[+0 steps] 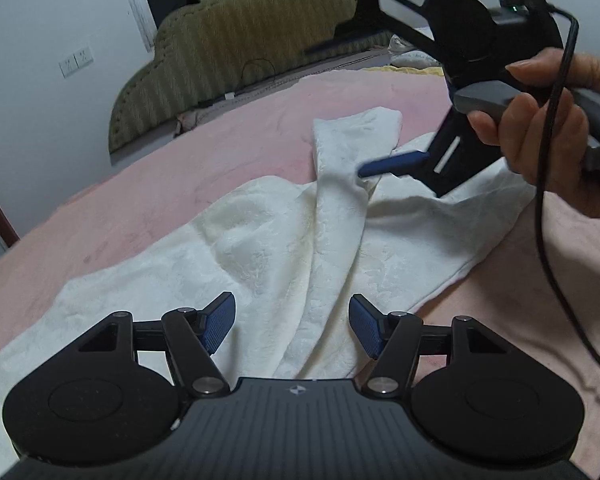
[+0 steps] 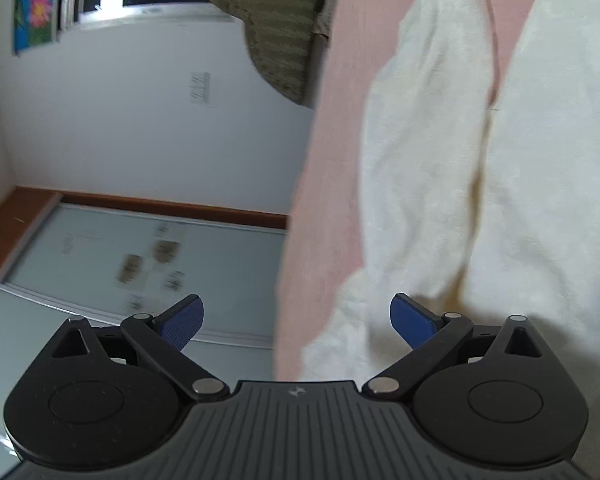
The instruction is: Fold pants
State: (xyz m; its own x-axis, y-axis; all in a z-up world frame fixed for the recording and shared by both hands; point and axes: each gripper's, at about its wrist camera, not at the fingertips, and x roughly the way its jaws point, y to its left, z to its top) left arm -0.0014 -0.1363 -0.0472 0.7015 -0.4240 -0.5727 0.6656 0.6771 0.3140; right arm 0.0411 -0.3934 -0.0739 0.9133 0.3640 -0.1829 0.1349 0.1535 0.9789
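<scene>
White pants (image 1: 284,240) lying on a bed with a pink cover (image 1: 188,168), near its foot-side edge and well clear of the headboard (image 1: 236,52). One leg is thrown across the other and the cloth is rumpled, so the fold appears barely begun: legs remain to be aligned, then doubled. Left gripper (image 1: 292,326): fingers spread, nothing between them, cloth just below. Right gripper (image 1: 352,104), seen from the left wrist view held in a hand (image 1: 548,128): fingers spread wide above the crossed leg, pinching nothing. Open pink cover extends toward the headboard, giving room to spread the legs. In the right wrist view the bed's side edge (image 2: 296,216) lies near the pants; beyond it is floor.
</scene>
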